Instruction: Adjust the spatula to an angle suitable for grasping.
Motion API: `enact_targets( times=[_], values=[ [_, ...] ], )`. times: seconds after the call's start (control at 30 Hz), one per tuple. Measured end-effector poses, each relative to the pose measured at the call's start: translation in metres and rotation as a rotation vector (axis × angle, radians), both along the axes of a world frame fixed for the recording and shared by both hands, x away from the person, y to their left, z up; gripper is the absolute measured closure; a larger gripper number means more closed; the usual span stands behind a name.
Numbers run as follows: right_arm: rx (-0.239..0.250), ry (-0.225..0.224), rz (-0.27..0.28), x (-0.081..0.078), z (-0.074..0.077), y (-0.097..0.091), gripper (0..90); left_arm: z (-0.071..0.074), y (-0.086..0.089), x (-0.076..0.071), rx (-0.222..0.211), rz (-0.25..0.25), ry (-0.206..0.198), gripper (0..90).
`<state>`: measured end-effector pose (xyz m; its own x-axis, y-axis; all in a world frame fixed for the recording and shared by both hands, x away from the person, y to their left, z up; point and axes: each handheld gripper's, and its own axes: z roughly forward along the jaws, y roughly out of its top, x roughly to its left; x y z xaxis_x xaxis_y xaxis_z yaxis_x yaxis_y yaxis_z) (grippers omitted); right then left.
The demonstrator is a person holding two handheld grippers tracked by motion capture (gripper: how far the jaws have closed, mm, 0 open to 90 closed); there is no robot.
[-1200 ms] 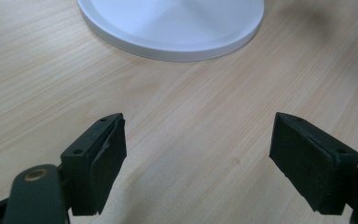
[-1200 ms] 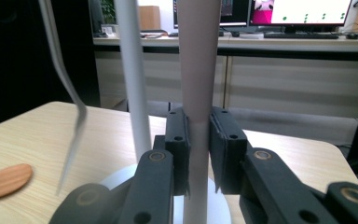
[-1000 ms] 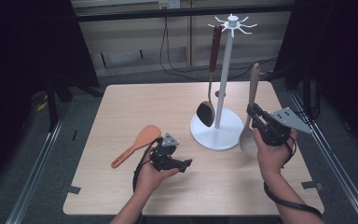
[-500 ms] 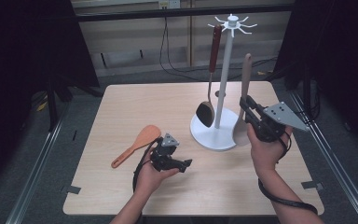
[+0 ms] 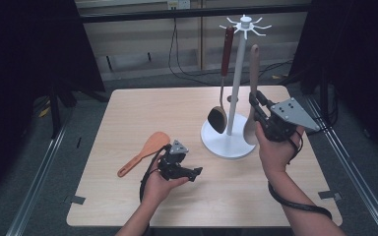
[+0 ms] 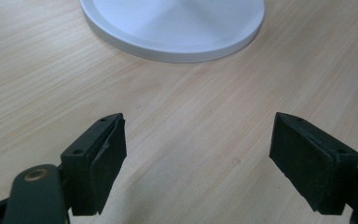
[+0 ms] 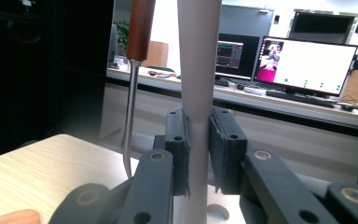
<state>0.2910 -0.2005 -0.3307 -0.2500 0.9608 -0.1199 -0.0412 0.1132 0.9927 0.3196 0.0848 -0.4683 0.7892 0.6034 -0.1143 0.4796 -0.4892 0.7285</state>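
A white utensil stand (image 5: 236, 83) rises from a round base (image 5: 225, 144) (image 6: 177, 23) on the wooden table (image 5: 142, 115). From one of its top hooks hangs a dark ladle with a red-brown handle (image 5: 225, 54) (image 7: 140, 28). My right gripper (image 5: 257, 105) (image 7: 198, 154) is shut on the handle of a pale wooden spoon (image 5: 254, 64) (image 7: 198, 84), held upright just right of the stand's pole, bowl end down. My left gripper (image 5: 193, 172) (image 6: 198, 163) rests low over the table in front of the base, open, with nothing between its jaws.
An orange wooden rice paddle (image 5: 145, 152) lies on the table left of my left hand. Black curtains flank the table, and metal rails run along both sides. Desks with lit monitors (image 7: 307, 60) stand beyond the table's far edge.
My right gripper has lifted the pale spoon and carried it left toward the stand's pole, bringing it more upright. The left gripper has stayed where it was.
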Motion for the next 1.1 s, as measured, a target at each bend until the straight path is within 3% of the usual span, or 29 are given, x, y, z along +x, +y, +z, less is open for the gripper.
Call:
enact_targets(
  times=[0.73, 1.1],
  values=[
    [-0.089, 0.005, -0.045, 0.009, 0.019, 0.012, 78.7, -0.001, 0.0, 0.0, -0.003, 0.002, 0.003, 18.5],
    [-0.099, 0.029, -0.087, 0.015, 0.015, 0.008, 78.6, -0.001, 0.001, 0.001, 0.004, 0.0, 0.002, 18.5]
  ],
)
